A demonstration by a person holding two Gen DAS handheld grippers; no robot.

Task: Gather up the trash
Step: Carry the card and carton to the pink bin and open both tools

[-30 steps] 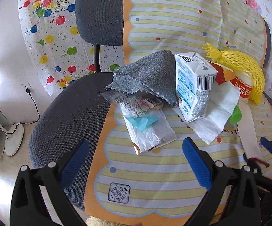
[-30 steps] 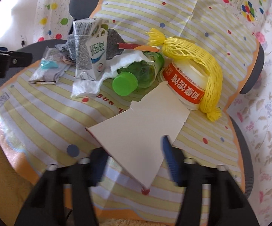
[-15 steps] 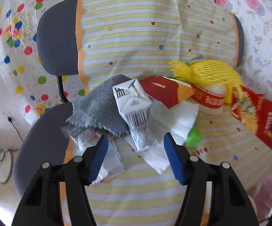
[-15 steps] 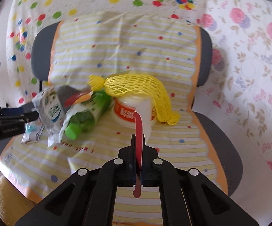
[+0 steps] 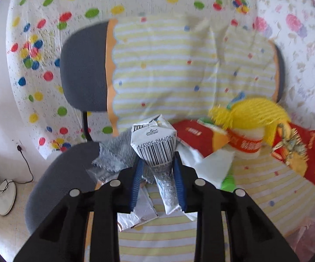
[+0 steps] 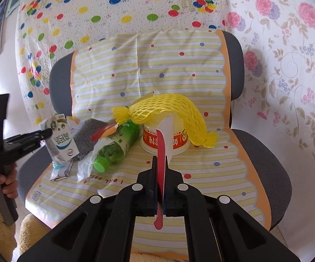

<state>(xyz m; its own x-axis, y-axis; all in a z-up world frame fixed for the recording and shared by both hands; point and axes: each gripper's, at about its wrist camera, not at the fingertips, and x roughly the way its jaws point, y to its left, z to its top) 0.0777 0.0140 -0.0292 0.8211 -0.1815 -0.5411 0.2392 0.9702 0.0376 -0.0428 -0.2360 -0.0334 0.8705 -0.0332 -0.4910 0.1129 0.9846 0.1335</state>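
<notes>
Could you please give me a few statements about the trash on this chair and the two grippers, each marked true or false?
1. The right gripper is shut on a red wrapper. True.
2. The left gripper has the carton between its fingers. True.
3. The yellow net lies on the floor. False: it drapes over the cup.
4. The green bottle stands upright. False: it lies on its side.
5. The grey cloth covers the cup. False: it lies beside the carton.

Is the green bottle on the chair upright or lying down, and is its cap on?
Lying down, capped. The green bottle rests on its side on the striped cover, cap screwed on, pointing toward the camera.
</notes>
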